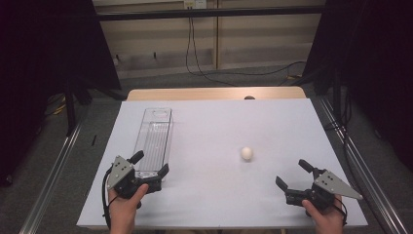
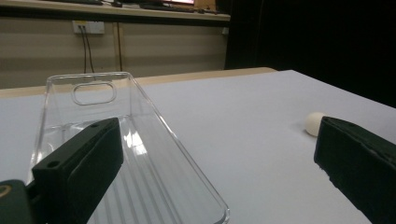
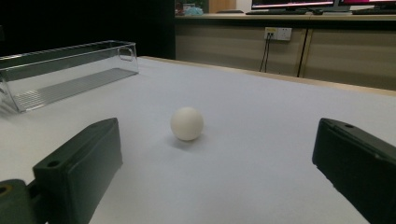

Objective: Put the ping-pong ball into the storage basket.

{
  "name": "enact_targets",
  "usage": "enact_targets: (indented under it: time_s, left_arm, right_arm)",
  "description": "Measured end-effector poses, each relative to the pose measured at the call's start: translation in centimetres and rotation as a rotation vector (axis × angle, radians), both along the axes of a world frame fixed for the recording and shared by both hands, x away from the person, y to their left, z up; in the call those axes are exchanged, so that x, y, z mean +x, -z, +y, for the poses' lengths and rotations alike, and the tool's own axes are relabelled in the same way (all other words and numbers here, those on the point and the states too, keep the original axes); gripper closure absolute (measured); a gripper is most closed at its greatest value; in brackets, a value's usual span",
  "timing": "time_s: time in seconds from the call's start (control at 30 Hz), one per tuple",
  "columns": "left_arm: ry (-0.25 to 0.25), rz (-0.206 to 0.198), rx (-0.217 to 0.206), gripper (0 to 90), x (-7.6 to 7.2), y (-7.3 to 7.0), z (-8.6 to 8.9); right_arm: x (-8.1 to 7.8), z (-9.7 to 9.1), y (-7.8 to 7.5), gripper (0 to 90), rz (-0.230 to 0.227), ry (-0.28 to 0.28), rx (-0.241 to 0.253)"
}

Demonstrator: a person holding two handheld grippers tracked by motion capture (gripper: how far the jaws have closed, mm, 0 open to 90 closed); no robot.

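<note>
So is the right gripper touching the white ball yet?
Apart. In the right gripper view the white ball sits ahead of the open right gripper, with bare table between ball and jaws.

A clear plastic oblong tray (image 1: 155,141) lies on the left of the white tabletop (image 1: 219,122); a small white ball (image 1: 247,153) lies to its right, well apart.

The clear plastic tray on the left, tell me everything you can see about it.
The clear plastic tray is long, narrow and rectangular, with see-through walls, a ribbed floor and an oval handle cut-out in its far end wall. It lies flat and empty on the white table top, lengthwise away from the person. The left gripper sits open at its near end; whether its fingers touch the tray cannot be told.
</note>
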State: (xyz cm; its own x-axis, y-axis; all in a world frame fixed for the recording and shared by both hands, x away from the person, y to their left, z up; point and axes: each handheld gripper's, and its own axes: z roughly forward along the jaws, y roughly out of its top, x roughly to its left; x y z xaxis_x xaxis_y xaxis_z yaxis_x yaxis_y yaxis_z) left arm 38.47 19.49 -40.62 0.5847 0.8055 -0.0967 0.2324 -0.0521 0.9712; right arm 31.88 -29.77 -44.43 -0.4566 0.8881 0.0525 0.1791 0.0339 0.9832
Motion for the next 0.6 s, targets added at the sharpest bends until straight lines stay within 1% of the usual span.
enact_targets:
  time_s: [0.1, 0.13, 0.2, 0.23, 0.33, 0.37, 0.4, 0.43, 0.5, 0.57, 0.6]
  left_arm:
    - [0.016, -0.002, 0.005, 1.5, 0.1, -0.2, -0.7]
    - [0.019, -0.002, -0.007, 1.5, 0.2, -0.2, -1.0]
    - [0.032, -0.002, -0.006, 1.5, 0.4, -0.3, -1.4]
    - [0.035, 0.003, 0.002, 1.5, 0.5, -0.4, -1.6]
    - [0.047, 0.000, -0.002, 1.5, 0.6, -0.7, -2.3]
    - [0.058, -0.001, 0.001, 1.5, 0.7, -0.8, -2.5]
    - [0.061, -0.002, -0.004, 1.6, 0.8, -0.9, -2.8]
    - [0.073, -0.004, 0.014, 1.5, 0.8, -1.0, -2.9]
    - [0.077, -0.004, 0.000, 1.6, 1.0, -1.1, -3.4]
    - [0.083, 0.003, -0.002, 1.6, 1.1, -1.0, -4.0]
    - [0.089, 0.000, -0.001, 1.5, 1.1, -1.0, -4.1]
  right_arm:
    - [0.0, 0.0, 0.0, 0.9, 0.001, 0.003, -0.002]
    - [0.0, 0.0, 0.0, 0.9, 0.001, 0.000, 0.000]
    - [0.0, 0.0, 0.0, 0.6, 0.002, 0.002, 0.003]
    - [0.0, 0.0, 0.0, 0.6, 0.005, 0.003, 0.002]
    - [0.0, -0.1, 0.0, 0.5, 0.009, 0.004, 0.003]
    - [0.0, 0.0, 0.0, 0.5, 0.006, 0.009, 0.006]
    - [0.0, 0.0, 0.0, 0.4, 0.007, 0.008, 0.009]
    - [0.0, 0.0, 0.0, 0.4, 0.008, 0.007, 0.009]
    - [0.0, 0.0, 0.0, 0.3, 0.007, 0.004, 0.006]
    - [0.0, 0.0, 0.0, 0.2, 0.009, 0.001, 0.007]
    - [0.0, 0.0, 0.0, 0.2, 0.009, -0.001, 0.008]
